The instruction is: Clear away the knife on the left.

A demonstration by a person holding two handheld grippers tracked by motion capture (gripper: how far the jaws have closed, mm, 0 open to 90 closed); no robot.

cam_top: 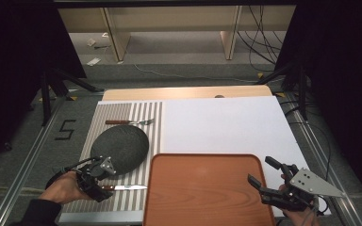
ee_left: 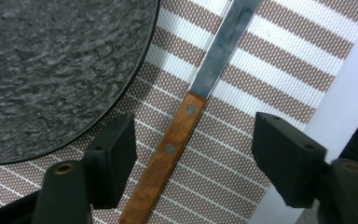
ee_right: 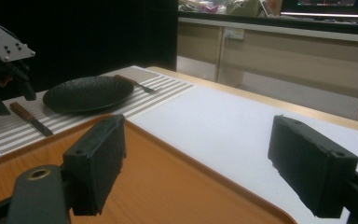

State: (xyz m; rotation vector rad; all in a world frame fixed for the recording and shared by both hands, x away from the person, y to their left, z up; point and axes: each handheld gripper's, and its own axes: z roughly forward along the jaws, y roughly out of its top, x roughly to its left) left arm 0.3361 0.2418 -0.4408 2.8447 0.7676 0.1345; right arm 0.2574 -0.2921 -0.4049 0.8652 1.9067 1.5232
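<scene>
Striped placemat (cam_top: 122,141) under my left tool (cam_top: 95,184), knife (cam_top: 122,188) below.
My left tool's jaws stand apart astride the knife's wooden handle, not pressing it; the dark plate (cam_top: 120,147) lies just beside. My right tool (cam_top: 268,178) hovers open, empty, at the orange tray's (cam_top: 202,188) edge; white tabletop (cam_top: 226,125) beyond the tray lies bare.

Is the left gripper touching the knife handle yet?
Apart. The left gripper view shows the left gripper with jaws open, striped mat visible between each pad and the knife handle.
</scene>
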